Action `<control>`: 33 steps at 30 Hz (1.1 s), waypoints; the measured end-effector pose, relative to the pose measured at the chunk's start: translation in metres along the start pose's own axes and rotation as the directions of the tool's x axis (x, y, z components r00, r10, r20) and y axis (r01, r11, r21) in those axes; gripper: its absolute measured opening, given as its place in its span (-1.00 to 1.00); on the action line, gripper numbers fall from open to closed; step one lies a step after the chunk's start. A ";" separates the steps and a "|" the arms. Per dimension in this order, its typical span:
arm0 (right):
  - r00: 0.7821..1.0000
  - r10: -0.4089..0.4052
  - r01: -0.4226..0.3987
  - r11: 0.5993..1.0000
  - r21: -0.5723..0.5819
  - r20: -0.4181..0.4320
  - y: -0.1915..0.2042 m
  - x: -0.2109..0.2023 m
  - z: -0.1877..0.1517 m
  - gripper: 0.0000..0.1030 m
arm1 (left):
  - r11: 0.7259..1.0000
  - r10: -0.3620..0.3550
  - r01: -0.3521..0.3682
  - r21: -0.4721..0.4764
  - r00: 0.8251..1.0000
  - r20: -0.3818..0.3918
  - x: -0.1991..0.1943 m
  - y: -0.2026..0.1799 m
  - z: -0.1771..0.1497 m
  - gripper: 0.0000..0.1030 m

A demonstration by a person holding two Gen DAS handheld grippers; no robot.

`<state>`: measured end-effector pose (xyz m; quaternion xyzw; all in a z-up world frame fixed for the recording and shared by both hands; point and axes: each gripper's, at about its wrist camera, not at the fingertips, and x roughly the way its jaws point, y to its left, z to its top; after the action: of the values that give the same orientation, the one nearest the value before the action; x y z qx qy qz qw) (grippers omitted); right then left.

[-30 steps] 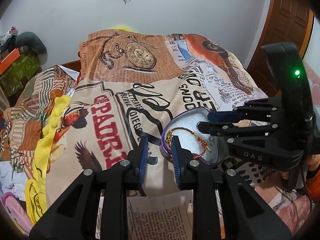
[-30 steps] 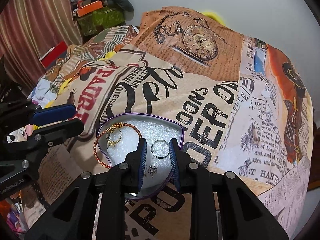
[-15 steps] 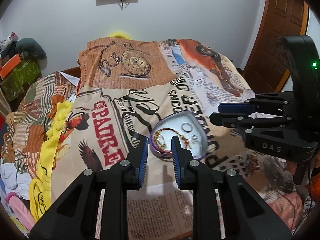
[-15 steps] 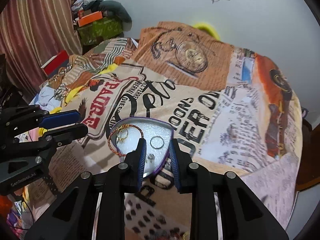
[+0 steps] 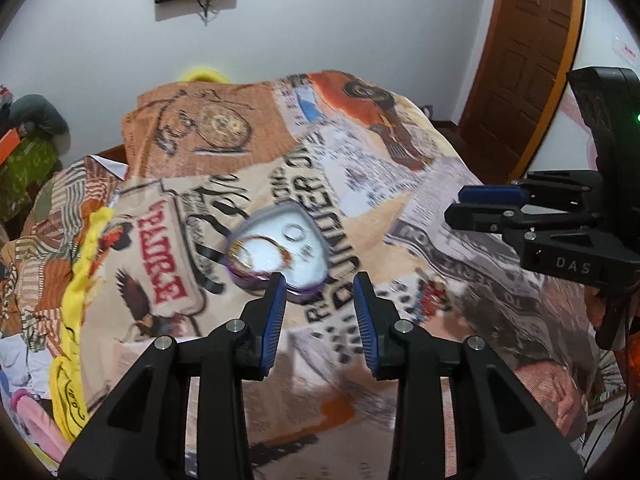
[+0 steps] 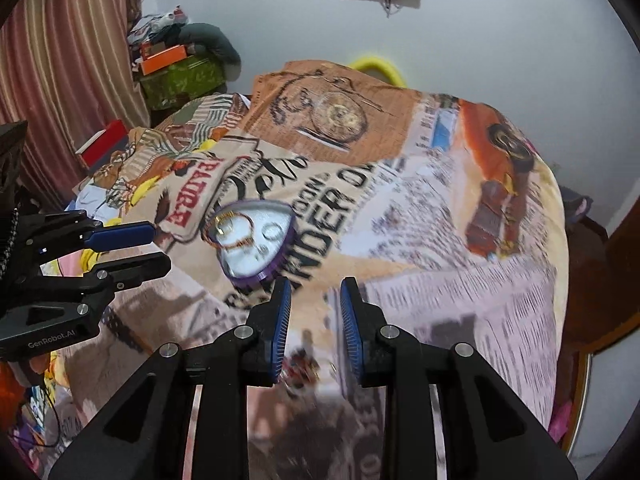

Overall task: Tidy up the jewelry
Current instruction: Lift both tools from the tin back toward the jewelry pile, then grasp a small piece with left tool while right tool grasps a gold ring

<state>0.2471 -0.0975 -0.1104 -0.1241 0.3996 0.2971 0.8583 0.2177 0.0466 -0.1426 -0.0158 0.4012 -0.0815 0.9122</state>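
Note:
A purple heart-shaped jewelry box (image 5: 308, 272) with a white foam floor lies open on the printed bedspread. Inside it are a red-and-gold bracelet (image 5: 260, 252) and a silver ring (image 5: 298, 234). My left gripper (image 5: 319, 292) hovers above and short of the box, its jaws opening with nothing between them. In the right wrist view the same box (image 6: 256, 260) holds the bracelet (image 6: 230, 234) and the ring (image 6: 273, 232). My right gripper (image 6: 315, 292) hangs back from the box, its jaws also opening and empty. Each gripper shows in the other's view, the right gripper (image 5: 456, 204) and the left gripper (image 6: 160, 246).
The bedspread (image 5: 400, 184) covers a bed against a white wall. Small blurred reddish pieces (image 5: 432, 296) lie on the cloth near the front, also seen as pieces (image 6: 302, 364). Piled clothes and boxes (image 6: 176, 64) sit at the left; a wooden door (image 5: 528, 60) stands at the right.
Both grippers have drawn back and up from the box, which now looks smaller and farther off. Both pairs of jaws have widened. The jewelry stays in the box.

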 end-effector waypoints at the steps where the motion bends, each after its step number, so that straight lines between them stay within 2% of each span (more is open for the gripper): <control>1: 1.000 -0.003 0.003 1.000 0.008 -0.002 -0.003 -0.002 -0.004 -0.38 | 1.000 -0.008 0.008 0.005 1.000 -0.013 0.004 -0.005 -0.002 -0.34; 2: 1.000 -0.006 0.006 1.000 0.015 -0.005 -0.006 -0.003 -0.008 -0.33 | 1.000 -0.012 0.012 0.008 1.000 -0.021 0.006 -0.008 -0.003 -0.34; 13: 0.998 -0.004 0.009 0.997 0.080 -0.059 -0.040 0.001 -0.048 -0.32 | 0.998 -0.038 0.045 0.054 0.990 -0.133 0.052 -0.040 -0.013 -0.34; 16: 0.997 0.011 -0.004 0.997 0.078 -0.081 -0.042 0.008 -0.055 -0.32 | 0.997 -0.026 0.035 0.063 0.990 -0.138 0.061 -0.044 -0.012 -0.34; 22: 0.992 0.039 -0.034 0.998 0.044 -0.124 -0.038 0.024 -0.065 -0.32 | 0.995 -0.045 0.059 0.085 0.987 -0.154 0.074 -0.051 -0.013 -0.34; 33: 0.991 0.071 -0.075 0.997 -0.036 -0.110 -0.021 0.032 -0.059 -0.32 | 0.992 -0.114 0.122 0.042 0.980 -0.162 0.086 -0.045 -0.007 -0.40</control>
<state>0.2395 -0.1279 -0.1736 -0.1424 0.4439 0.3289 0.8213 0.2635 -0.0119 -0.2054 -0.0095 0.4688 -0.1469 0.8709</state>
